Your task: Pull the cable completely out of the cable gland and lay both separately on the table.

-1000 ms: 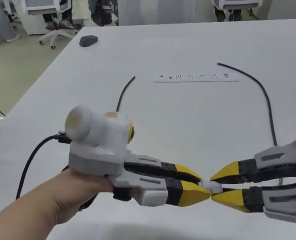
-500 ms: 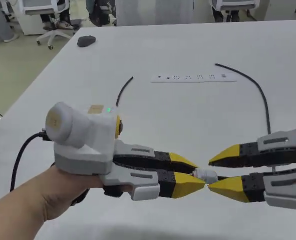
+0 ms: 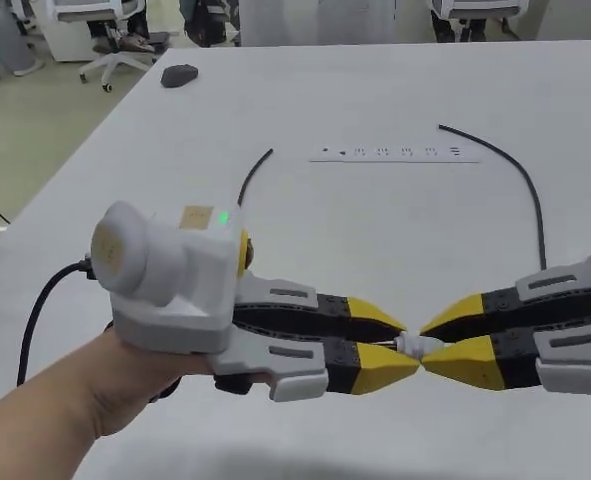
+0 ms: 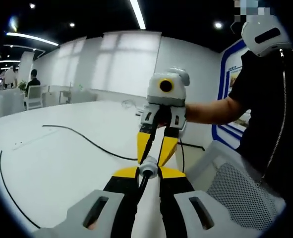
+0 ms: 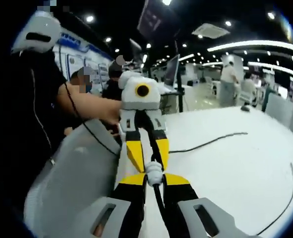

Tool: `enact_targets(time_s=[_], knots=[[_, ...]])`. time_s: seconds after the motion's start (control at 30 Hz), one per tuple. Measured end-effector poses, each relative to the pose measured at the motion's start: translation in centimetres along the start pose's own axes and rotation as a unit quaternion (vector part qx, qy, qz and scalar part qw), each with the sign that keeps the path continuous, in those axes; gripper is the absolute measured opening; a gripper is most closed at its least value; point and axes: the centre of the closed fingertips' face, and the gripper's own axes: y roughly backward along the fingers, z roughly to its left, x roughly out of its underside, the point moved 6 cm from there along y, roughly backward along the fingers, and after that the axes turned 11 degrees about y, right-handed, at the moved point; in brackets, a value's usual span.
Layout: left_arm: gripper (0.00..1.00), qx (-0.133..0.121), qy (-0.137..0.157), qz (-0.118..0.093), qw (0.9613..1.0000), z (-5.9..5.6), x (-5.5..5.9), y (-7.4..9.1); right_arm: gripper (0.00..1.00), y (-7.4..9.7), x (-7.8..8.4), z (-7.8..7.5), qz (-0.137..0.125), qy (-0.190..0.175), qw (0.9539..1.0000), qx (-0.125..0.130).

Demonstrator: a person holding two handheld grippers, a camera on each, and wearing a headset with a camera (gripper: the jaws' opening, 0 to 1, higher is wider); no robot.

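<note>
My left claw (image 3: 411, 347) and right claw (image 3: 425, 346) meet tip to tip — both clamped on one gland (image 5: 154, 173). One cable (image 5: 159, 197) runs back between the right jaws. Beyond lie a long wire (image 3: 540, 240) and a short wire (image 3: 254, 176).

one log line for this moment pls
left hand-held gripper: shut on cable gland | right hand-held gripper: shut on cable | cable not yet out of gland | neither laid on table
</note>
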Motion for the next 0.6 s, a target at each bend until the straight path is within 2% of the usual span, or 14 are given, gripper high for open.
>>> enact_targets(time_s=[0.03, 0.07, 0.1, 0.13, 0.2, 0.27, 0.33, 0.37, 0.4, 0.43, 0.53, 0.6], knots=[[0.14, -0.001, 0.011, -0.003, 0.9999, 0.1, -0.1, 0.0, 0.07, 0.0, -0.1, 0.1, 0.002, 0.036, 0.9993, 0.01], [0.14, -0.001, 0.035, -0.001, 0.9994, 0.3, -0.1, 0.0, 0.07, -0.1, -0.1, 0.3, 0.011, 0.064, 0.9978, 0.018], [0.14, -0.004, 0.056, -0.001, 0.9984, 0.4, 0.0, 0.0, 0.07, -0.1, -0.1, 0.4, 0.018, 0.078, 0.9965, 0.025], [0.14, -0.006, 0.092, 0.003, 0.9957, 0.6, 0.0, 0.0, 0.07, -0.2, -0.1, 0.5, 0.025, 0.107, 0.9934, 0.032], [0.14, -0.006, 0.085, 0.002, 0.9963, 0.7, 0.0, 0.0, 0.07, -0.3, 0.0, 0.7, 0.032, 0.114, 0.9922, 0.04], [0.14, -0.006, 0.071, 0.005, 0.9974, 0.5, 0.2, -0.1, 0.08, -0.3, 0.2, 0.7, 0.029, 0.09, 0.9947, 0.039], [0.14, -0.008, 0.052, 0.007, 0.9986, 0.3, 0.3, -0.3, 0.08, -0.2, 0.5, 0.6, 0.03, 0.027, 0.9985, 0.036], [0.14, -0.011, 0.044, 0.009, 0.9989, 0.4, 0.4, -0.3, 0.09, 0.0, 1.0, 0.5, 0.048, -0.009, 0.9983, 0.031], [0.14, -0.015, 0.037, 0.012, 0.9992, 0.5, 0.5, -0.3, 0.09, 0.2, 1.3, 0.4, 0.062, -0.008, 0.9976, 0.031], [0.14, -0.016, 0.037, 0.014, 0.9991, 0.5, 0.5, -0.3, 0.08, 0.4, 1.6, 0.1, 0.069, 0.032, 0.9966, 0.032], [0.14, -0.02, 0.047, 0.007, 0.9987, 0.8, 0.5, -0.2, 0.08, 0.6, 2.5, 0.0, 0.086, 0.019, 0.9954, 0.037], [0.14, -0.024, 0.042, 0.01, 0.9988, 0.7, 0.7, -0.3, 0.03, 0.7, 2.5, 0.1, 0.086, 0.026, 0.9954, 0.033]])
